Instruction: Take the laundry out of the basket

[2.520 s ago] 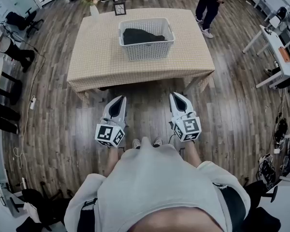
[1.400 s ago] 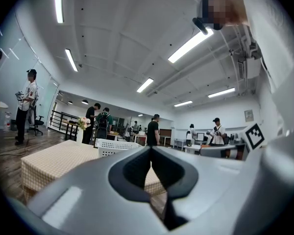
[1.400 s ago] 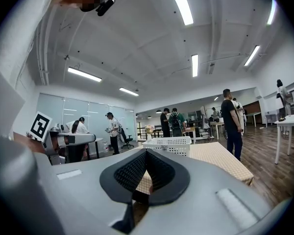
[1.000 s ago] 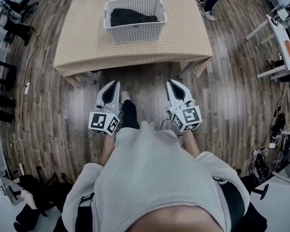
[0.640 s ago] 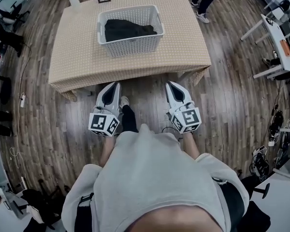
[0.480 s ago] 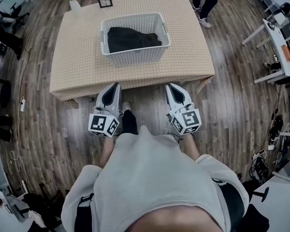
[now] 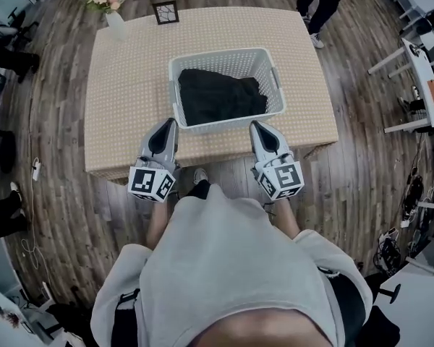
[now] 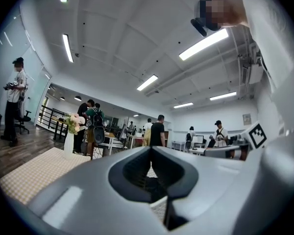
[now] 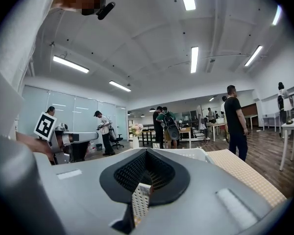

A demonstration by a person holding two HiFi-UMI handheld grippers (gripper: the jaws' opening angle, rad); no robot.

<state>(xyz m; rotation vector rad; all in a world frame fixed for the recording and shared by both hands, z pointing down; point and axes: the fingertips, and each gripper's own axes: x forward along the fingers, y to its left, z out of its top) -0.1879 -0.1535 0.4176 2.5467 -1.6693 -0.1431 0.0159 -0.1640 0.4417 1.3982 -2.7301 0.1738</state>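
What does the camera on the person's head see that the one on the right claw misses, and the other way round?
Only the head view shows the dark laundry lying inside the basket, a framed picture on the table, and the person's own pale top. Only the right gripper view shows the ceiling lights and a person with a backpack by far desks. Both show the white basket, the cloth-covered table, the flower vase and the left claw.
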